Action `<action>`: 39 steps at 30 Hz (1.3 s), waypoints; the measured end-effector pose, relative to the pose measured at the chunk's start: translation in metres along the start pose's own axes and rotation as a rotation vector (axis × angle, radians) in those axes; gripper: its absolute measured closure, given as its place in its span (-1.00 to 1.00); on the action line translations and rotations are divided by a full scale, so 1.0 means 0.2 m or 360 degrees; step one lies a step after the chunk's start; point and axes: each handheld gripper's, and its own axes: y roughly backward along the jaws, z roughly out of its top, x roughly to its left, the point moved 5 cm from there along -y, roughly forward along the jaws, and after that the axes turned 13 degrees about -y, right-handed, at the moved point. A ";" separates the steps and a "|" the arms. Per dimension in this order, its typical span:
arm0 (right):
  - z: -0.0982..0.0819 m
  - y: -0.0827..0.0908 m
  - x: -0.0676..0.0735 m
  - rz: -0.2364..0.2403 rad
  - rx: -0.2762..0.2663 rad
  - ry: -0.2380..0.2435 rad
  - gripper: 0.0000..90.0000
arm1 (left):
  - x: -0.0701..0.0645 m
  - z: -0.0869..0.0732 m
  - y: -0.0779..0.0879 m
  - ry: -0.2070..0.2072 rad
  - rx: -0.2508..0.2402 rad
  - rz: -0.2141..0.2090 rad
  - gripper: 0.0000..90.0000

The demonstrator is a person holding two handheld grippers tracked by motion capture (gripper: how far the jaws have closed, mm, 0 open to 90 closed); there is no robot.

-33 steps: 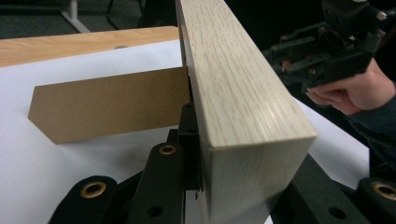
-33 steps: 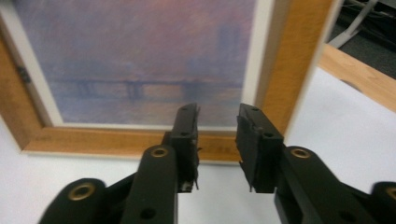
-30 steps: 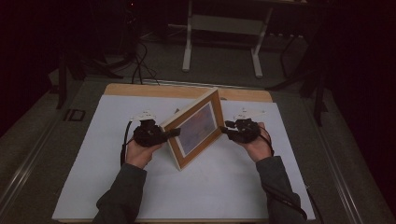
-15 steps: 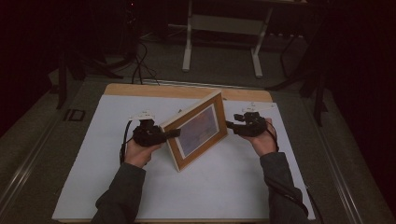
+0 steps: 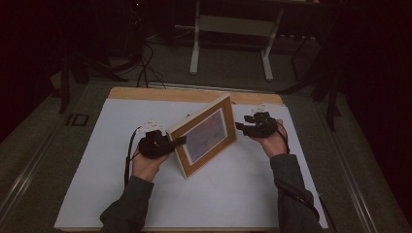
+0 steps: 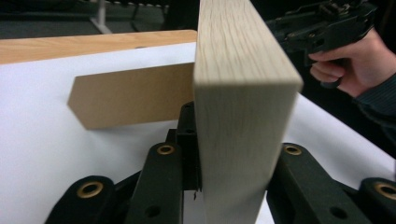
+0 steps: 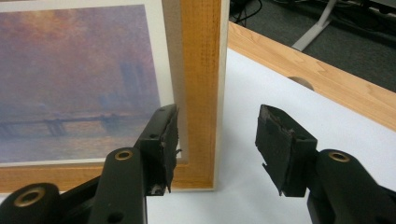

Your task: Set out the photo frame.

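Light wooden rectangular picture frame (image 5: 206, 136) with a hazy purple bridge print stands upright on its long bottom edge on the white sheet covering the wooden table (image 5: 145, 93). Long axis runs diagonally, near end by the left gripper (image 5: 177, 141), far end just ahead of the right gripper (image 5: 241, 126). Print side faces the person and a bit to the right; brown fibreboard easel stand (image 6: 130, 94) sticks out behind the frame.

Left gripper: jaws clamped across the thickness of the frame's near side edge (image 6: 243, 130), holding it steady. Right gripper (image 7: 215, 135): jaws apart, nothing between the pads, one jaw in front of the frame's end, the other beyond it; touching or not, hard to tell from this angle.

Step, as judged: standing the frame on its easel, right side freed, left bracing. Next move likely needs the left jaws to part slowly, once the stand bears the weight, otherwise it may tip backward.
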 end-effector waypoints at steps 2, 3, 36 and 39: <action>0.01 -0.01 0.00 -0.0006 0.0008 0.0002 0.07 | -0.01 0.00 0.00 -0.0006 0.0006 0.0011 0.60; 0.01 -0.02 0.00 -0.0011 0.0021 0.0011 0.07 | 0.00 0.00 0.00 0.0006 0.0014 -0.0020 0.63; 0.05 -0.18 0.09 0.0322 0.0137 -0.0002 -0.22 | 0.15 -0.01 0.03 0.0009 -0.0014 -0.0343 0.69; 0.05 -0.21 0.09 0.0353 0.0151 -0.0020 -0.37 | 0.15 -0.01 0.03 0.0005 -0.0024 -0.0355 0.69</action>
